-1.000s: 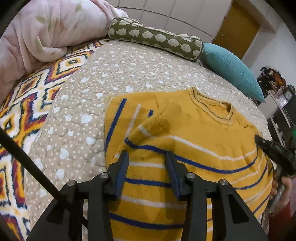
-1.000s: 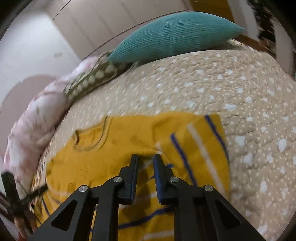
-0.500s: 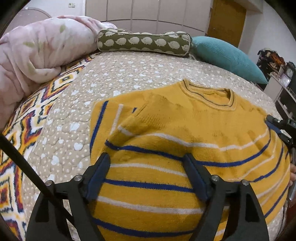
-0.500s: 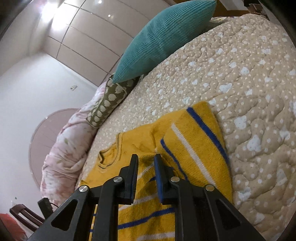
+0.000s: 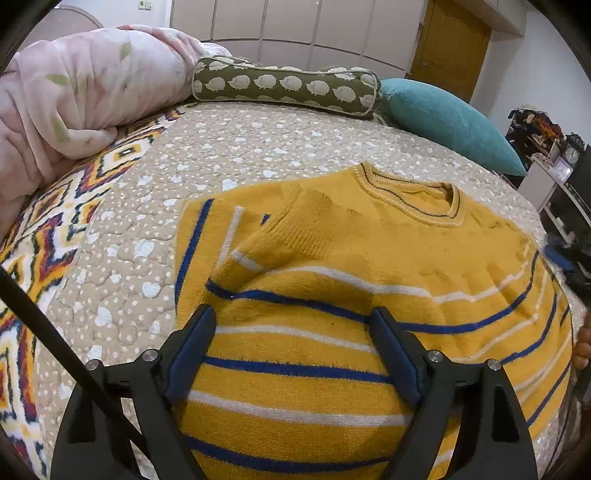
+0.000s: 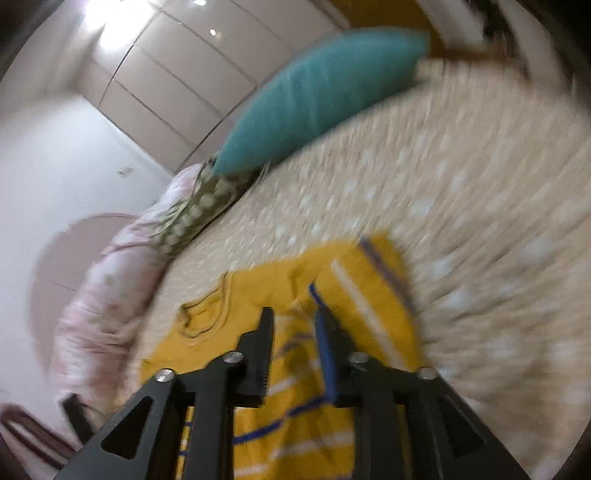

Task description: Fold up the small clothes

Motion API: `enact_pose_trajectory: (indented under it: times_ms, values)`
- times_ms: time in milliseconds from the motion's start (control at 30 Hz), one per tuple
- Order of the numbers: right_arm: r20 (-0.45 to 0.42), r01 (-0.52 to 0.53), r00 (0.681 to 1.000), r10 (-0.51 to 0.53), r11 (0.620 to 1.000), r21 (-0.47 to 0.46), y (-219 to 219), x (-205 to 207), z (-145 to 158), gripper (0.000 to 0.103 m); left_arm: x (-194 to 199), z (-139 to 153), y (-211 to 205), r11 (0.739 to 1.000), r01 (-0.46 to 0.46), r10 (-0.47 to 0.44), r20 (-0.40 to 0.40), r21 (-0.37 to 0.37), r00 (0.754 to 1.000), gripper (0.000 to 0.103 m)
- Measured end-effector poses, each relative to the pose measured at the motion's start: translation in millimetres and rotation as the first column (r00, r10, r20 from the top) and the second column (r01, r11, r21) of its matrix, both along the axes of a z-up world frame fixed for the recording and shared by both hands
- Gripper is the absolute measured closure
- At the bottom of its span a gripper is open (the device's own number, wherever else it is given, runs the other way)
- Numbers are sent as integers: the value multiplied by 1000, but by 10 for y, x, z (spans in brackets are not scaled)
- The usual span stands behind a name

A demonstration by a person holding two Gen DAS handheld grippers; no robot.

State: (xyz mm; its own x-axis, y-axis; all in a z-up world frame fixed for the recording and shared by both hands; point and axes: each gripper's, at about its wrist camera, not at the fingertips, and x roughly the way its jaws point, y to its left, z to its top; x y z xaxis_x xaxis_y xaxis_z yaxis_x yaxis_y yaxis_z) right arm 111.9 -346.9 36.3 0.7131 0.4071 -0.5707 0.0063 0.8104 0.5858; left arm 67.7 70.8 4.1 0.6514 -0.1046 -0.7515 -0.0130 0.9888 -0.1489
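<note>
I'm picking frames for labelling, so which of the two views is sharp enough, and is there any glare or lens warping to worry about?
Left wrist view: sharp, evenly lit, the yellow striped sweater crisp, though the fisheye bulges the bed. Right wrist view: heavy motion blur smears the quilt and teal pillow; a ceiling light flares at top left; only the right tool stays sharp.

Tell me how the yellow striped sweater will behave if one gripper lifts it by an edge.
The sweater will probably flop and drape: its folded-in sleeve already lies limp on the quilt. The thick, fuzzy knit should grip the pads rather than slip. It looks light, though the folds would likely fall open when raised.
</note>
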Motion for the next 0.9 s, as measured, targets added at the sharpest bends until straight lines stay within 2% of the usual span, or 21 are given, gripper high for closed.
enact_pose_trajectory:
  times_ms: [67, 133, 200, 267, 300, 367, 433, 567, 700, 833, 900]
  values:
    - [54, 35, 998, -32, 997, -66, -24, -219, 268, 69, -6, 0, 5, 1000, 6, -6, 3, -10, 1000, 16]
    - [42, 43, 998, -38, 993, -111, -34, -374, 429, 56, -9, 0, 5, 1000, 8, -8, 4, -14, 1000, 15]
    - [-3, -20, 1000, 19, 991, -134, 10, -447, 470, 50, -16, 5, 5, 1000, 7, -7, 6, -10, 1000, 15]
    - [-53, -88, 995, 79, 975, -204, 133, -490, 452, 50, -9, 49, -3, 1000, 14, -14, -9, -4, 1000, 16]
    - [-63, -113, 993, 100, 963, -247, 213, -519, 434, 50, -15, 94, -9, 1000, 23, -23, -19, -4, 1000, 20]
    - [-72, -169, 985, 154, 933, -319, 404, -579, 377, 56, -92, 258, -18, 999, 36, -36, -11, -5, 999, 23]
    - [-75, -211, 977, 197, 922, -325, 526, -602, 332, 64, -246, 478, -10, 1000, 18, -18, 26, -9, 999, 23]
    - [-95, -211, 977, 190, 923, -322, 587, -583, 117, 66, -551, 673, 2, 999, -15, 17, 39, -38, 999, 23]
    - [-123, -189, 980, 154, 910, -369, 458, -679, -81, 76, -787, 508, -45, 999, -44, 43, -20, -31, 999, 23]
    - [-132, -212, 977, 168, 838, -503, 555, -804, -43, 76, -882, 102, -78, 997, -73, 73, -134, 3, 988, 23]
    - [-126, -211, 977, 170, 817, -537, 626, -844, 72, 73, -955, 47, -70, 996, -88, 89, -108, 12, 990, 23]
